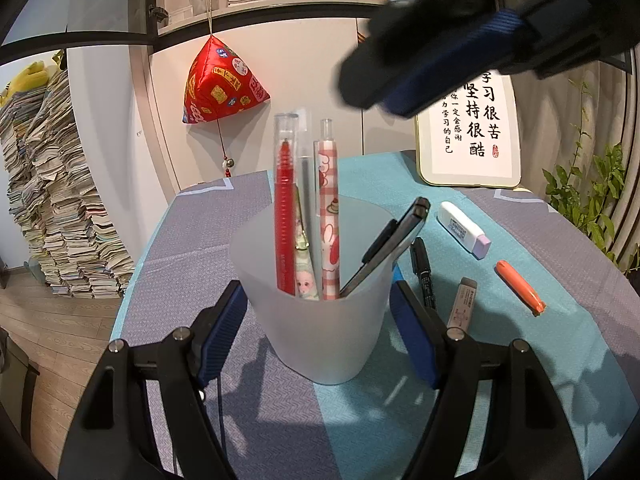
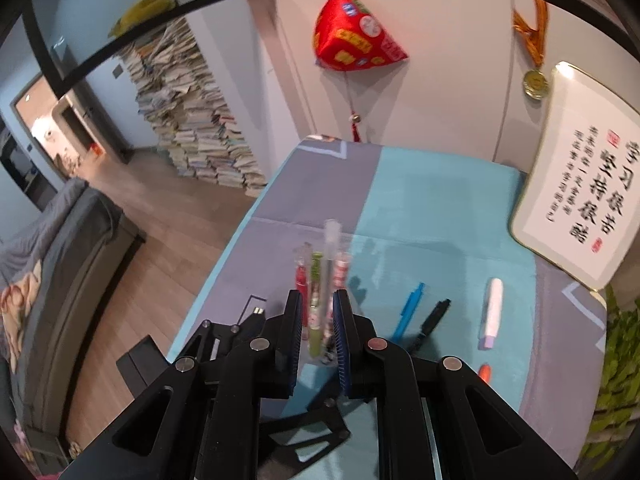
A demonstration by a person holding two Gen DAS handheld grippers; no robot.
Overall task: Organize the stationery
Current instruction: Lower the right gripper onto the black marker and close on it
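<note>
A frosted white pen cup [image 1: 320, 320] stands on the table between the fingers of my left gripper [image 1: 320, 320], which is shut on it. It holds a red pen [image 1: 285, 216], a clear pen, a pink patterned pen [image 1: 329, 220] and a black pen [image 1: 388, 248] leaning right. My right gripper [image 2: 318, 328] hangs above the cup, open and empty; it shows blurred in the left wrist view [image 1: 440, 60]. On the table lie a blue pen [image 2: 408, 312], a black marker [image 1: 424, 272], a grey eraser stick [image 1: 462, 304], an orange pen [image 1: 520, 288] and a white correction tape [image 1: 464, 230].
The table has a blue and grey cloth [image 1: 560, 360]. A framed calligraphy board [image 1: 472, 136] leans at the back right. A red hanging ornament [image 1: 220, 84] is on the wall. Plants [image 1: 592, 200] stand at right; stacked books [image 1: 52, 208] at left.
</note>
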